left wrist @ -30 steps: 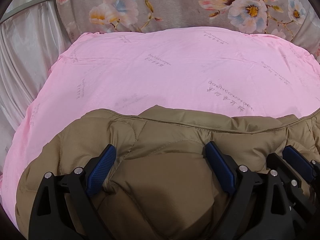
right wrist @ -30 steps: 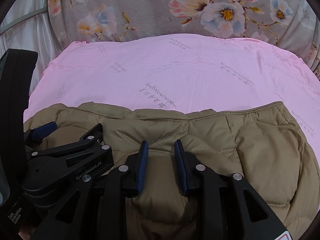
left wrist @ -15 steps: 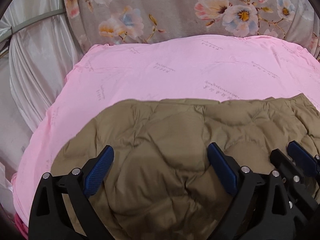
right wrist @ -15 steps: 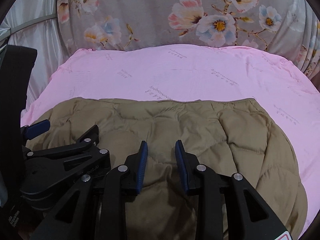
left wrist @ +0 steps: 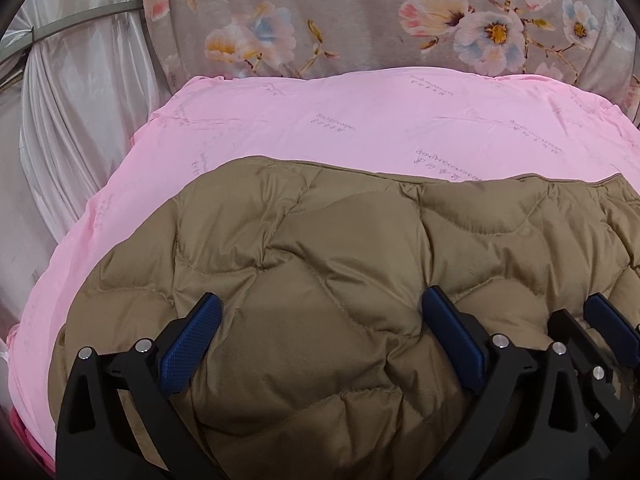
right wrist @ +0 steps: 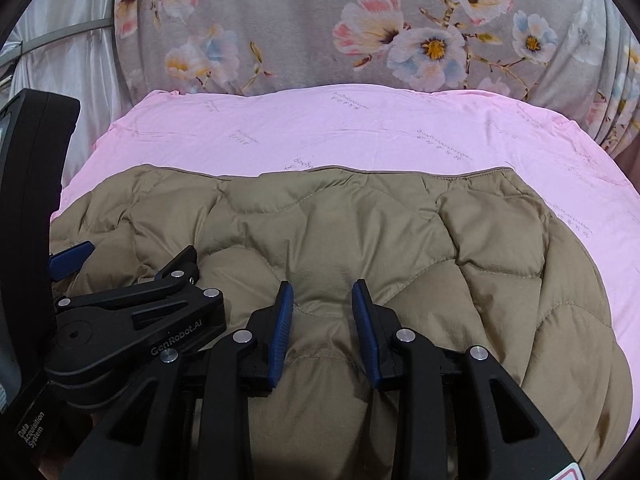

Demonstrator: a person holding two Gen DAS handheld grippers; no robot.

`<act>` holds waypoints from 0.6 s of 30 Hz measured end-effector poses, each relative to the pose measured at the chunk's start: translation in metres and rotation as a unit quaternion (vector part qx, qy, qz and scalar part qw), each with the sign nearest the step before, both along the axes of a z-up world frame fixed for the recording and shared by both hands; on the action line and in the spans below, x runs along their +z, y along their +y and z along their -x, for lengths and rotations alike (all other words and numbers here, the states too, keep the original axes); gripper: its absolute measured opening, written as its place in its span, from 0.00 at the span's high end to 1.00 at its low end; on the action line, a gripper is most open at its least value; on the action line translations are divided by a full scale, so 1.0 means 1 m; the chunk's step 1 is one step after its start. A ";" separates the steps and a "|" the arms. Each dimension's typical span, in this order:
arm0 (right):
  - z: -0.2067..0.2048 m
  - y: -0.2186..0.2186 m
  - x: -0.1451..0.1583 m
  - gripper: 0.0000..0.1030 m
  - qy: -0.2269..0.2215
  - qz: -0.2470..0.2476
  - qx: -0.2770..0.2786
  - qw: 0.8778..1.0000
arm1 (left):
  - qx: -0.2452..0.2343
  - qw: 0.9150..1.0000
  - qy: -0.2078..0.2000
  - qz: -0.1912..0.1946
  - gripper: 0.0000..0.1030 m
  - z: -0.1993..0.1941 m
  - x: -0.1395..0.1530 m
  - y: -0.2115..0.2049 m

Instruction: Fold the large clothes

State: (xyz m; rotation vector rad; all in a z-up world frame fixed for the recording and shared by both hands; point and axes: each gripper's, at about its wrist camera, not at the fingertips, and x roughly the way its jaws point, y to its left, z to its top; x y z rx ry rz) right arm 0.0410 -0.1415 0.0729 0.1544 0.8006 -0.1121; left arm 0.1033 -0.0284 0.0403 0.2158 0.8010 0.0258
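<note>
Jacket [left wrist: 320, 264], a tan quilted one, lies spread on the pink sheet [left wrist: 380, 128] of a bed, filling the near half of both views from about 9 o'clock round to 3 o'clock; its straight far hem runs across the middle, with bare pink sheet beyond it toward 12 o'clock. A grey floral cloth [right wrist: 320, 24] hangs behind the bed at 12 o'clock, and pale drapes [left wrist: 72, 92] show at 10 o'clock (a grey band crosses them).

Left tool [left wrist: 322, 344] sits low over the puffy fabric at 6 o'clock in its own view, its jaws opening and already very wide; the jacket bulges up between the blue pads [left wrist: 192, 344], but they do not pinch it.

Right tool [right wrist: 322, 328] stands just beside the left one, at 6 o'clock in its view, jaws narrow, with a ridge of jacket rising into the gap. Whether the pads actually press that ridge I cannot tell. In the right view the left tool [right wrist: 124, 258] appears at 8 o'clock, resting over the jacket's left part.
</note>
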 end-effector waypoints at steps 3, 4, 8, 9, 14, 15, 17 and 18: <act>0.000 0.000 0.000 0.69 0.001 -0.001 -0.001 1.000 | 0.003 1.000 -0.002 -0.003 0.04 0.001 -0.001 -0.001; -0.001 0.000 -0.001 0.69 0.001 -0.002 -0.001 1.000 | 0.003 1.000 -0.003 -0.004 0.04 0.001 -0.002 -0.002; -0.001 0.000 -0.001 0.69 0.002 -0.002 -0.001 1.000 | 0.006 1.000 -0.004 -0.007 0.04 0.002 -0.003 -0.002; -0.001 0.000 -0.001 0.69 0.002 -0.002 -0.001 1.000 | 0.006 1.000 -0.004 -0.008 0.04 0.002 -0.003 -0.003; -0.001 0.000 0.000 0.69 0.002 -0.003 -0.002 1.000 | 0.008 1.000 -0.006 -0.010 0.04 0.002 -0.003 -0.003; -0.001 0.000 -0.001 0.69 0.002 -0.003 -0.001 1.000 | 0.008 1.000 -0.006 -0.011 0.04 0.002 -0.003 -0.003; -0.001 -0.001 -0.002 0.69 0.003 -0.005 -0.001 1.000 | 0.008 1.000 -0.005 -0.011 0.04 0.002 -0.003 -0.002; -0.001 -0.002 -0.003 0.69 0.003 -0.005 -0.001 1.000 | 0.008 1.000 -0.005 -0.011 0.04 0.002 -0.003 -0.002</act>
